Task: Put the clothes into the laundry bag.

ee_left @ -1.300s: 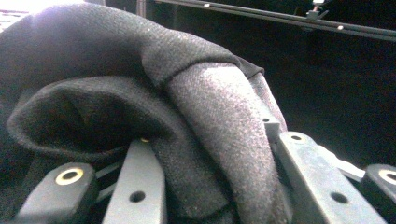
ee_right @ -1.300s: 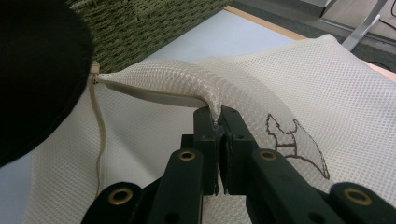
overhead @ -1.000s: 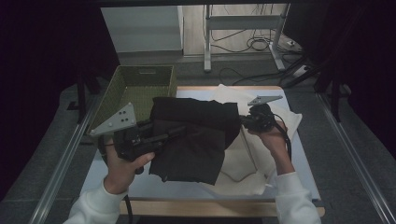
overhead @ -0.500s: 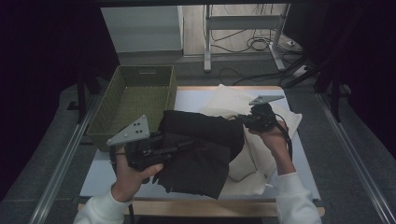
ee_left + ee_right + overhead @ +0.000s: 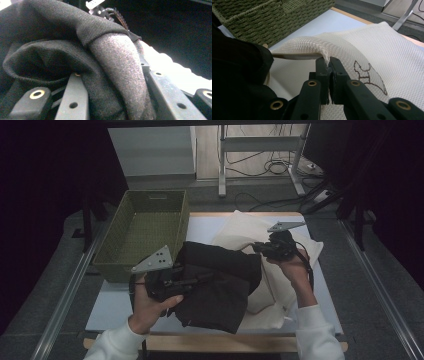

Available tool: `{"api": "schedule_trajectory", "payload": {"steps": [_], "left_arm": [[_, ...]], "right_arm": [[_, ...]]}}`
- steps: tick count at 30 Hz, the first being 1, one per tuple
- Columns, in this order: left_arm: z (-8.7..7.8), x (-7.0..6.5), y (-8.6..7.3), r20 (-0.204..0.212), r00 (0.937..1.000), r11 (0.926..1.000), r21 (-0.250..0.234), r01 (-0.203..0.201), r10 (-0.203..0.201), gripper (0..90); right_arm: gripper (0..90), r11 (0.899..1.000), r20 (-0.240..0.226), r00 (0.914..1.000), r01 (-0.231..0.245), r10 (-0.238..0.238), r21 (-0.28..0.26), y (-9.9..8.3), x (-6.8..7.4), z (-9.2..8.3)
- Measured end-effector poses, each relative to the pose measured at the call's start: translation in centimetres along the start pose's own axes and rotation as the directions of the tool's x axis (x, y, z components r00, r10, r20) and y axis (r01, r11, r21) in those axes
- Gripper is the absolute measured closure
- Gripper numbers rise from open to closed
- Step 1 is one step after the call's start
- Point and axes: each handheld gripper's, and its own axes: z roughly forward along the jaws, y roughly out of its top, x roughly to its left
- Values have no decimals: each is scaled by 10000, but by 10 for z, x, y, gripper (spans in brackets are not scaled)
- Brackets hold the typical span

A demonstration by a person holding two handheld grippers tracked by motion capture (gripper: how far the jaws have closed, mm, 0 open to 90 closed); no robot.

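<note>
A black garment (image 5: 220,280) lies bunched across the middle of the table, partly on a cream mesh laundry bag (image 5: 295,247). My left gripper (image 5: 197,281) is shut on a thick fold of the black garment (image 5: 117,70), which bulges between its jaws. My right gripper (image 5: 257,247) is shut on the raised rim of the mesh bag (image 5: 324,47), holding that edge up off the table. In the right gripper view the black cloth (image 5: 239,75) sits just left of the lifted rim.
A green woven basket (image 5: 142,227) stands at the table's back left, its wall (image 5: 274,17) close behind the bag. The white tabletop (image 5: 110,305) shows bare at the front left. Metal rails run along both sides of the table.
My left gripper has come down and toward the front of the table with the black garment in it. The right gripper and the bag rim have stayed put.
</note>
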Motion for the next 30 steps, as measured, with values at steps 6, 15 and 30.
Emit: {"api": "schedule_trajectory", "payload": {"steps": [6, 15, 30], "left_arm": [[8, 4, -6, -46, 9999, 9995, 262, 154, -152, 669], [20, 6, -12, -173, 9998, 9986, 512, 125, -116, 669], [44, 2, -19, 91, 9999, 9954, 950, 84, -93, 668]], "right_arm": [[861, 10000, -18, 10000, -14, 14, -13, 0, 0, -1], [862, 10000, -126, 9999, 58, -58, -50, 1, 1, -1], [862, 9999, -175, 9998, 30, -33, -148, 2, 3, -4]]}}
